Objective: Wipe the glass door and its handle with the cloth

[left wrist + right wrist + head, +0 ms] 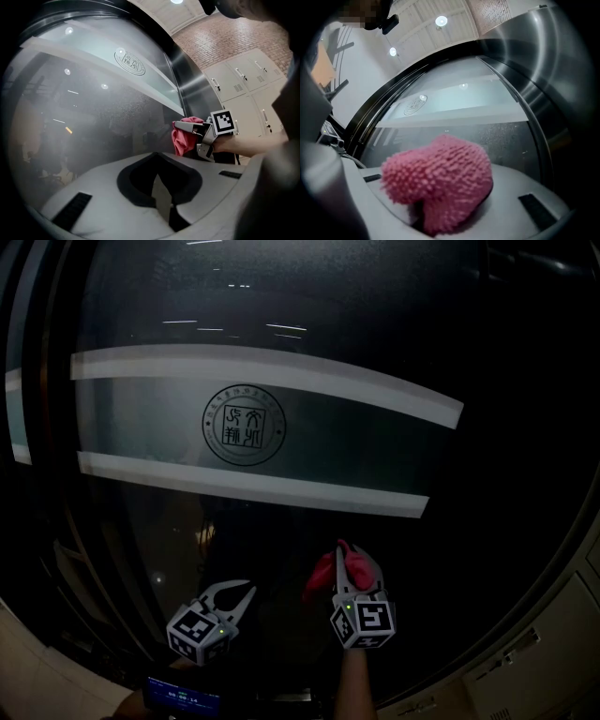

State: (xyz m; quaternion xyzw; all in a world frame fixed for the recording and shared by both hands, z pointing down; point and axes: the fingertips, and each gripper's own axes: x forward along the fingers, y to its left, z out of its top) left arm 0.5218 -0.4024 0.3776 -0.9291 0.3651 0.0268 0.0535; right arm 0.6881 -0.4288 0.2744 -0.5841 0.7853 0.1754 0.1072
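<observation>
Cloth [322, 575] sits clamped in right gripper [349, 557] fingers near glass door [309, 310] below frosted band [375, 442]; left gripper [231, 594] fingers wide.

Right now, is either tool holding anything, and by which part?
Right tool clamps the pink nubby microfibre cloth, bunched between its jaws; left tool open, holding nothing.

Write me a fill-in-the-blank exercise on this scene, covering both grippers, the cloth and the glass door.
1. The right gripper is shut on a cloth whose colour is ____.
2. The left gripper holds ____ between its open jaws.
3. On the glass door, the emblem in the frosted band is ____ in shape.

Missing words: pink; nothing; round.
</observation>
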